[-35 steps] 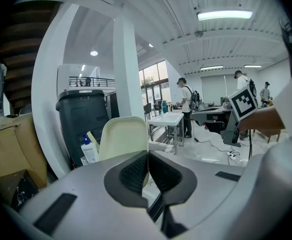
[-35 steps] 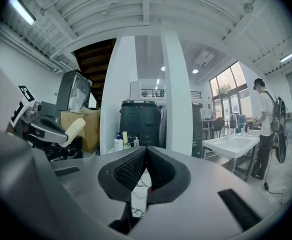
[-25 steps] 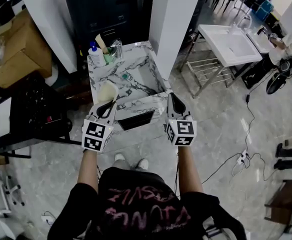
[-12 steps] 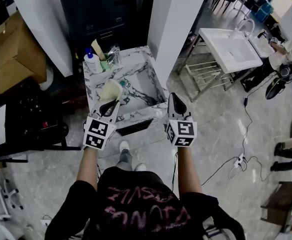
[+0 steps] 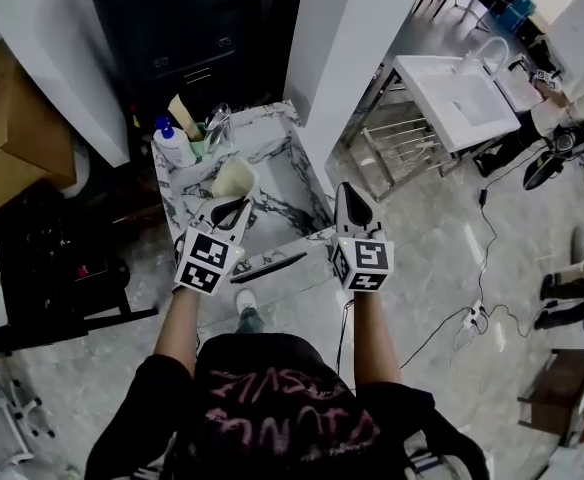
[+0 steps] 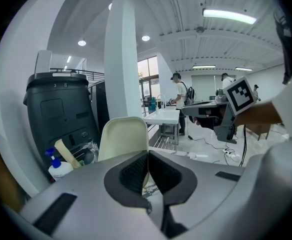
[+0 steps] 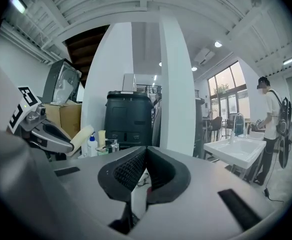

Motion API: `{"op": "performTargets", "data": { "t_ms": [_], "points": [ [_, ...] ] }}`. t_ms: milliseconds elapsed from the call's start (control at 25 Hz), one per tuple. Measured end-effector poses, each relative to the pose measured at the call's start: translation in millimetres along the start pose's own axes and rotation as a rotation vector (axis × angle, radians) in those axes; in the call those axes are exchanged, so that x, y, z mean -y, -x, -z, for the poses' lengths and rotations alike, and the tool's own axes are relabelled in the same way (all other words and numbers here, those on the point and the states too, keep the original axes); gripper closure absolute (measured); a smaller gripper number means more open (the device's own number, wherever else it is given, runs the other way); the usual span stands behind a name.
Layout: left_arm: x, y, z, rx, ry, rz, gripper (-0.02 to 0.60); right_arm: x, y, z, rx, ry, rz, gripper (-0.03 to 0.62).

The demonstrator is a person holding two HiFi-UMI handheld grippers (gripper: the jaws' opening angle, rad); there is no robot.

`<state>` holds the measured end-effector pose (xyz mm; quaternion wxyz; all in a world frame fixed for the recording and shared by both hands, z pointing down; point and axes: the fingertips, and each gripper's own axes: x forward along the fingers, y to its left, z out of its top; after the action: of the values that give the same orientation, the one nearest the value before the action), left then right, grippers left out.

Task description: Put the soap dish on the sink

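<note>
Sticking out straight ahead of the left gripper (image 5: pixel 230 208), the soap dish (image 5: pixel 233 178) is held by its near edge, and the jaws are pressed tight on that edge. The long side of the dish is pointed away from the gripper, and in the left gripper view the dish is seen standing up in front of the jaws. The marble sink (image 5: pixel 272 158) is found just ahead of this gripper and below it, so the dish is hung over the left part of the sink, up in the air and not set down yet. A downward move is likely all that is needed. A pump bottle (image 5: pixel 172 143) is stood further ahead and a little to the left, at the back of the sink. The right gripper (image 5: pixel 350 206) is kept beside the left one, near the front right corner of the sink. Its jaws are closed together and nothing is held in them. The left gripper is the nearer one to the sink. One soap dish, one marble sink, one pump bottle and two grippers can be counted. One white sink (image 5: pixel 450 93) is seen far ahead to the right of the right gripper.
</note>
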<state>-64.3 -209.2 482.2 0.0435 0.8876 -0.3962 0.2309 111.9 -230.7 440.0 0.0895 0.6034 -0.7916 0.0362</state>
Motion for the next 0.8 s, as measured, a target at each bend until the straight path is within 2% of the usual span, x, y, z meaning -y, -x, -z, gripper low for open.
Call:
{"op": "performTargets", "data": {
  "t_ms": [400,600,800],
  "points": [
    [-27.1,-37.4,9.4,-0.031,-0.022,0.082,0.561,-2.7,-31.8,-4.7,-0.008,0.003,0.048,0.580],
    [-34.7,-53.1,5.8,-0.064,-0.030,0.089,0.561,9.3,-39.0,-9.1,-0.011,0.003,0.063,0.580],
    [-41.3,-80.3,3.1,-0.088,-0.081,0.098,0.561,22.4,-57.6,-8.0,-0.013,-0.007,0.057,0.580]
  ]
}}
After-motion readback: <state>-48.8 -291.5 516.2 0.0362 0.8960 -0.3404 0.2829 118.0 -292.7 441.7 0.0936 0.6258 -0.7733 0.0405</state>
